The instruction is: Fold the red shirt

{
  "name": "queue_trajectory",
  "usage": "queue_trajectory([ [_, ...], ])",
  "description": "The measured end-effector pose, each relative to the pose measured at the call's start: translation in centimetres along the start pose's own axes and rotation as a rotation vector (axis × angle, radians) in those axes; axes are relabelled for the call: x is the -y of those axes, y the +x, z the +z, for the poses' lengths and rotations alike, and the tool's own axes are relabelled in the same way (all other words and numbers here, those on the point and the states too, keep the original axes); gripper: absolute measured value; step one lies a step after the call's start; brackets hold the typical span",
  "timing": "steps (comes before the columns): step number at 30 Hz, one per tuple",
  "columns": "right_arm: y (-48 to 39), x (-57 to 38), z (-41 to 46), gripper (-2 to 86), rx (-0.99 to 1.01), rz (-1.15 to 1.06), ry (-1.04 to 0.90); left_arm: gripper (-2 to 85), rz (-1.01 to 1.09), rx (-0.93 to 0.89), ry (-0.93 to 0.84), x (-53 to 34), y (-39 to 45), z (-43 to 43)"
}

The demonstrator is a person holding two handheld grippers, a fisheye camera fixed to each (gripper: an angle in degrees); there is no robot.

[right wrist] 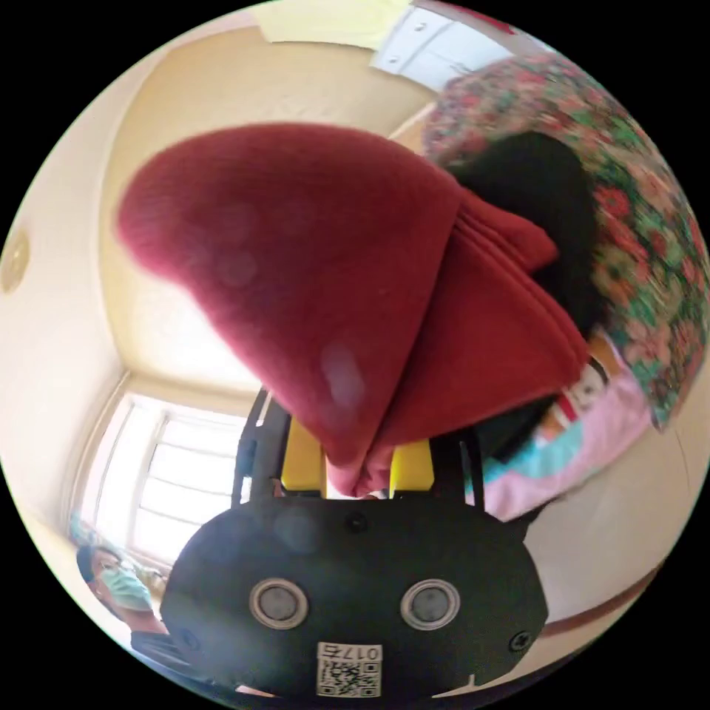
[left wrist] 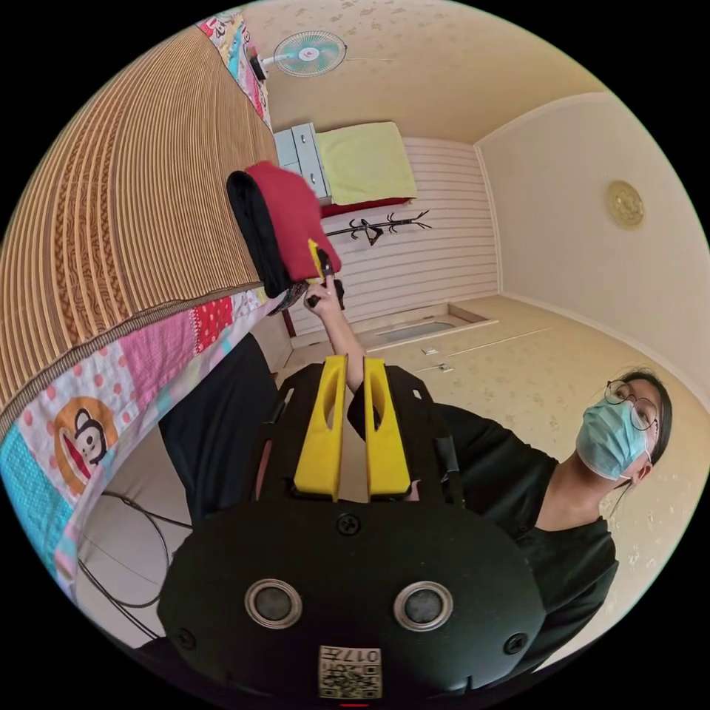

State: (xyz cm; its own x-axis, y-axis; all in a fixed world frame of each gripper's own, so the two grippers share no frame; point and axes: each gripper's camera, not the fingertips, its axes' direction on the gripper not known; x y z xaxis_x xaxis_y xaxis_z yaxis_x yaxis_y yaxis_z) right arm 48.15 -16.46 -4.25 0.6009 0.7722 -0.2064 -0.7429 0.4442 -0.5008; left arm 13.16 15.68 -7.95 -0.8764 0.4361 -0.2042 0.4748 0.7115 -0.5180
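A: Where is the red shirt (right wrist: 318, 281)?

B: Bunched into a thick bundle, centre of the right gripper view, pinched between the jaws of the right tool (right wrist: 359, 466). In the left gripper view that bundle sits upper centre, over the edge of the bed (left wrist: 133, 222) beside a black garment (left wrist: 255, 229).

A: And the left tool (left wrist: 353, 425)?

B: Lower centre, jaws nearly together, holding nothing.

A: How far along?

B: Folding looks largely done; setting the bundle down neatly seems to remain.
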Motion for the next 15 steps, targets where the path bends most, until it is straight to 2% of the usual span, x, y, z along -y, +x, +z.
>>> queue_trajectory([
  [2,4.5,-2.3,-1.0,12.3,0.217,-0.021,0.096,4.9,-0.020,0.035,0.003,0.4,-0.2,0.6],
  [6,3.1,-2.7,0.0,10.6,0.091,-0.083,0.086,4.9,-0.049,0.016,0.016,1.2,-1.0,2.0],
  [9,0.6,-2.0,0.7,9.3,-0.105,-0.136,0.048,4.9,-0.047,0.018,0.020,2.2,-0.9,3.6],
  [10,0.3,-2.0,1.2,9.1,-0.175,-0.080,0.025,5.0,-0.040,0.043,0.024,2.5,-0.6,4.1],
  [12,-0.8,-2.7,1.9,8.8,-0.270,0.002,0.015,5.2,-0.029,0.127,0.030,2.9,0.1,4.8],
  [14,-5.5,-5.8,3.8,7.3,-0.555,-0.120,0.055,5.3,-0.024,0.307,0.033,3.5,0.8,5.4],
  [15,-6.7,-7.1,4.5,6.8,-0.637,-0.161,0.077,5.3,-0.023,0.351,0.034,3.7,1.1,5.4],
])
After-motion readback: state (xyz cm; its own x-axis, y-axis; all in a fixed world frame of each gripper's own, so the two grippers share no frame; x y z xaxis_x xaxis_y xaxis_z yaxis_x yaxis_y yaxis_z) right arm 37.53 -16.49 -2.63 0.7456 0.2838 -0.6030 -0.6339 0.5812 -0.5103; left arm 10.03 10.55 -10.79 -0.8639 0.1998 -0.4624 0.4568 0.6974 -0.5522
